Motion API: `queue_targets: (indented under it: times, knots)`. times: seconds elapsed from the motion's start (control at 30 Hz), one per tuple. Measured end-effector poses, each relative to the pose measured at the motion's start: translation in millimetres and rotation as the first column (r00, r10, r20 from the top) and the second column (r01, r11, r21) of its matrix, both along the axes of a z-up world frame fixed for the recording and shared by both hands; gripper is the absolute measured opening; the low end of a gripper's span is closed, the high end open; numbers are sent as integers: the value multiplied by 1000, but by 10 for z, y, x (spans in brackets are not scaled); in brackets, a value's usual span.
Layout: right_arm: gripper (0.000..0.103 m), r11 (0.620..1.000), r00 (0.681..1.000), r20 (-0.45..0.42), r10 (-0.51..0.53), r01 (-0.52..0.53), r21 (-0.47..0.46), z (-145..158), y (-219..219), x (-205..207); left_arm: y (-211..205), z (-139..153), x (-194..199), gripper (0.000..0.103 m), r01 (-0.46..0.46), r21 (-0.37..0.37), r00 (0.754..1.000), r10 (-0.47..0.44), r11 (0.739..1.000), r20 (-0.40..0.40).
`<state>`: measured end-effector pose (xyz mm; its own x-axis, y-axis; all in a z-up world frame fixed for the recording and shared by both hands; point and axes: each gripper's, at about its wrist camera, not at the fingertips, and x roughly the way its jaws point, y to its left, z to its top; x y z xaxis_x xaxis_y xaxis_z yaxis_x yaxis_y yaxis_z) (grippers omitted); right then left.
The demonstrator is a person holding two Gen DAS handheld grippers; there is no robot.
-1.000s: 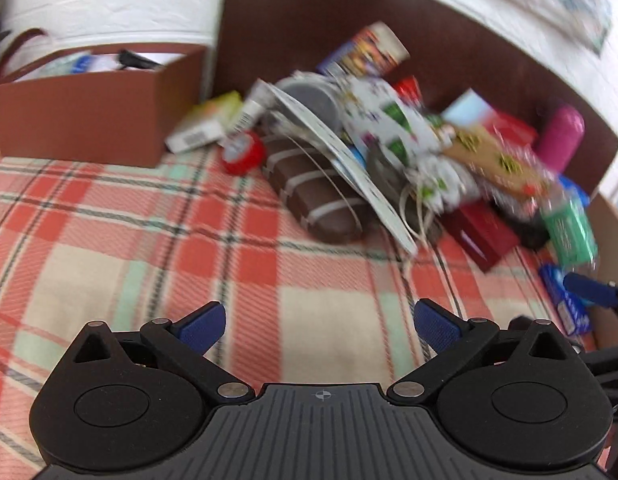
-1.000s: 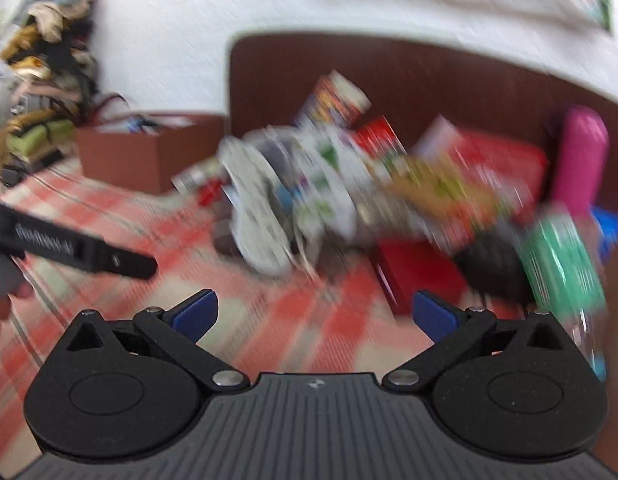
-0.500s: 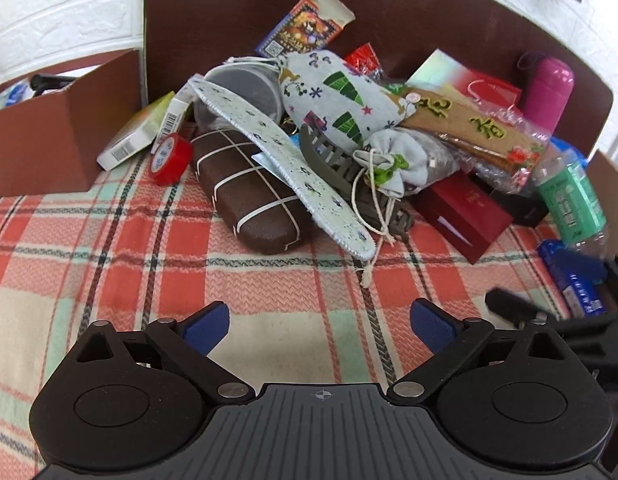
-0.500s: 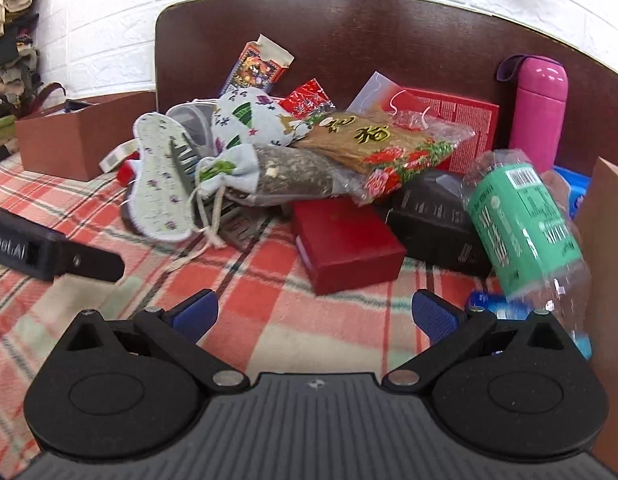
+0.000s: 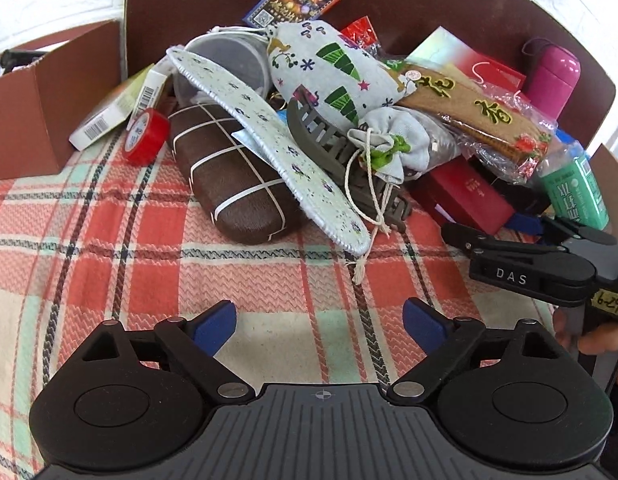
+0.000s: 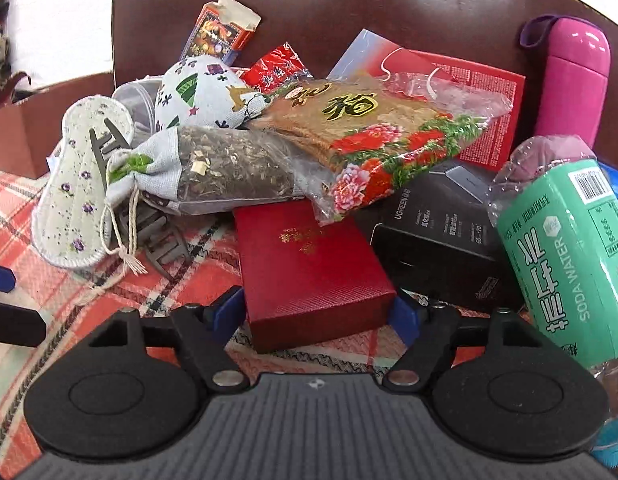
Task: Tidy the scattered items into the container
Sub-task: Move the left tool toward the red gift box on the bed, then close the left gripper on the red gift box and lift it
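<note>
Two grippers face a heap of items on a plaid cloth (image 5: 109, 240). Left gripper (image 5: 319, 326): jaws spread wide, nothing between them, hovering over bare cloth; the heap lies at its 12 o'clock. Right gripper (image 6: 315, 310): jaws spread to either side of the near end of the red box (image 6: 309, 264), blue pads just beside the box's flanks; whether they touch it cannot be told. In the right wrist view, a black box (image 6: 441, 232) lies at 2 o'clock of the red box, a green-labelled bottle (image 6: 569, 248) at 3 o'clock, and a flowered packet (image 6: 373, 136) rests across the box's far end. In the left wrist view, a brown case (image 5: 233, 172), insole (image 5: 269, 136) and red tape (image 5: 145, 136) lie at 11 o'clock, and the cardboard container (image 5: 45, 112) stands at 10 o'clock, well apart from the red box.
</note>
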<state>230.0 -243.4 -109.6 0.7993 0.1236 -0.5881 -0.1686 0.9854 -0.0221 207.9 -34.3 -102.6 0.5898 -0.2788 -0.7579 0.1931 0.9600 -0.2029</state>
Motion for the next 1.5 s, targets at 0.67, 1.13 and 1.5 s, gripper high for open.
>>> queue_targets:
  times: [0.67, 1.13, 1.5]
  knots:
    - [73, 848, 850, -11, 527, -525, 71, 51, 230, -1053, 2, 63, -84, 96, 99, -94, 995, -100, 991, -13]
    - [80, 948, 949, -44, 313, -310, 72, 57, 151, -1321, -43, -54, -204, 65, 276, -241, 953, -298, 930, -58]
    - [70, 940, 939, -59, 338, -336, 53, 57, 278, -1276, -126, -91, -226, 81, 307, -249, 941, -332, 919, -65]
